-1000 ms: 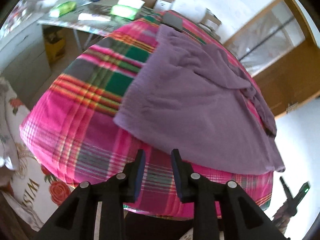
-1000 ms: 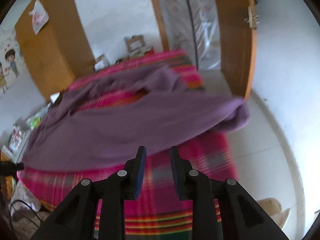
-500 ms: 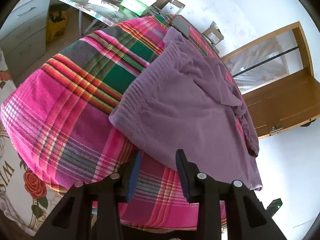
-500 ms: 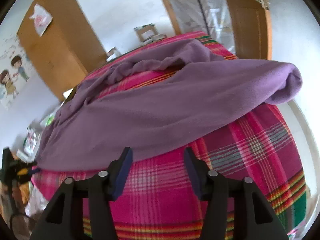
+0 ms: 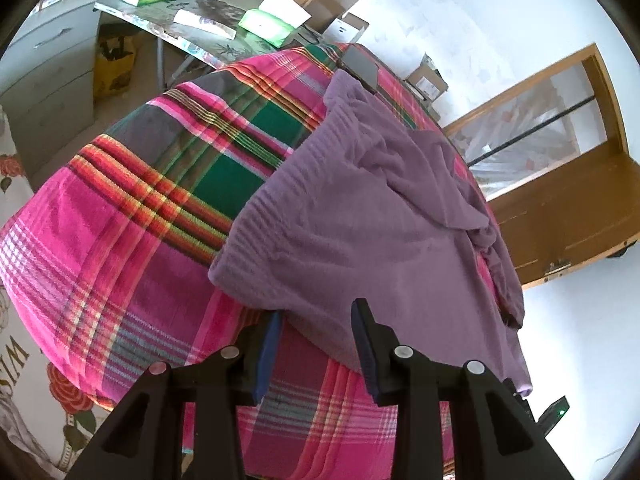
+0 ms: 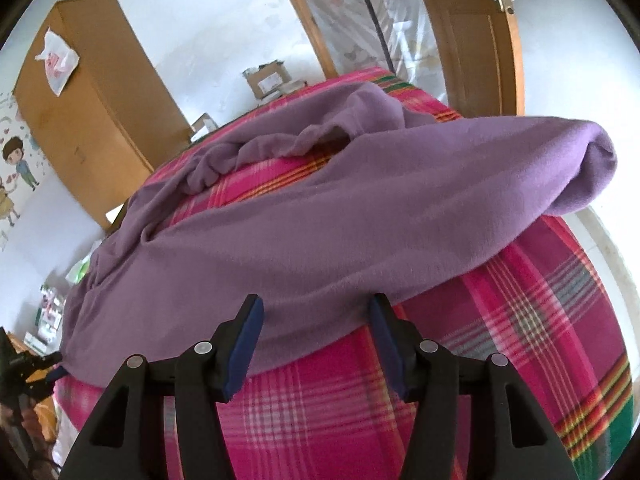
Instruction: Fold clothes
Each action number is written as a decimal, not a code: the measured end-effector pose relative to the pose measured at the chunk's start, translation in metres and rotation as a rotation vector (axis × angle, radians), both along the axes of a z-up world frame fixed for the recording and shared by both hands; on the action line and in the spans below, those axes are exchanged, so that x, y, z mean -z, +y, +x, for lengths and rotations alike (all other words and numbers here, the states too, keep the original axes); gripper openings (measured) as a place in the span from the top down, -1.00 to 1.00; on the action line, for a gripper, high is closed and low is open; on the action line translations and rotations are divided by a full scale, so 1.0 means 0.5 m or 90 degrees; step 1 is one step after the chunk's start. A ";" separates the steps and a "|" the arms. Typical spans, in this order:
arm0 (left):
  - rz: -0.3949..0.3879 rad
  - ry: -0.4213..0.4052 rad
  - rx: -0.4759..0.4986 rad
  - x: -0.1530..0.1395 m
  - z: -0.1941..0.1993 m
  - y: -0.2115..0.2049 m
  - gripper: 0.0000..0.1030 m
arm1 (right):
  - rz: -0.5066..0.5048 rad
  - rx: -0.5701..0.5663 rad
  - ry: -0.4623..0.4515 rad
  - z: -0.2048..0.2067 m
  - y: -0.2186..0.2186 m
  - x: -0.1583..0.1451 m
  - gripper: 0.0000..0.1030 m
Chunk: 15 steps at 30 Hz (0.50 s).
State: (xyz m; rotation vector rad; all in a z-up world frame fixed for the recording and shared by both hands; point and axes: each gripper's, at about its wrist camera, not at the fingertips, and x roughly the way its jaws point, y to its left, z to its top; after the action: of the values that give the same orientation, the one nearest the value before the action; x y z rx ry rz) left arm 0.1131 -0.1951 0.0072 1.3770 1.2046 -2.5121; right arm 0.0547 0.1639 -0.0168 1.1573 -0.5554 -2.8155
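Note:
A purple sweater (image 5: 360, 216) lies spread on a bed with a pink, green and orange plaid blanket (image 5: 120, 216). My left gripper (image 5: 318, 312) is open, its fingertips at the sweater's near edge beside the ribbed hem corner. In the right wrist view the sweater (image 6: 320, 224) stretches across the plaid blanket (image 6: 520, 320), one sleeve bunched at the back. My right gripper (image 6: 316, 308) is open wide, its fingertips right at the sweater's near edge. Neither gripper holds cloth.
A dark phone (image 5: 360, 66) lies on the bed by the sweater's far end. A cluttered table (image 5: 208, 28) and grey drawers (image 5: 48, 80) stand beyond the bed. A wooden door (image 5: 560, 200) and a wardrobe (image 6: 92, 112) stand by the walls. A floral cloth (image 5: 24, 360) hangs at left.
Both grippers have opened from nearly shut and moved closer to the sweater's near edge. The sweater itself lies as before.

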 end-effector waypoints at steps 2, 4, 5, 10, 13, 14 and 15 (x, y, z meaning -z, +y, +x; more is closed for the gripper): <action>0.010 -0.001 -0.010 0.002 -0.002 -0.003 0.29 | 0.007 0.008 0.006 -0.003 -0.004 0.001 -0.10; 0.021 -0.002 -0.021 0.004 -0.002 -0.005 0.31 | 0.015 0.014 0.008 -0.004 -0.008 0.001 -0.05; 0.026 -0.001 -0.025 0.006 -0.001 -0.006 0.31 | 0.018 0.017 0.009 -0.004 -0.009 0.001 0.05; 0.029 0.000 -0.041 0.013 0.003 -0.012 0.55 | 0.031 0.029 0.008 -0.008 -0.010 0.003 0.38; 0.034 -0.005 -0.047 0.018 0.006 -0.019 0.68 | 0.041 0.034 0.004 -0.011 -0.009 0.003 0.55; 0.036 -0.006 -0.047 0.019 0.007 -0.021 0.74 | 0.043 0.031 0.005 -0.012 -0.010 0.003 0.68; 0.036 -0.006 -0.048 0.020 0.008 -0.022 0.80 | 0.045 0.030 0.006 -0.013 -0.012 0.003 0.73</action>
State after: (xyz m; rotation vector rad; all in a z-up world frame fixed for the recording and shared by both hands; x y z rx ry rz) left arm 0.1171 -0.2058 -0.0027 1.3258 1.3110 -2.4368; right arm 0.0483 0.1580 -0.0183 1.1562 -0.4916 -2.9010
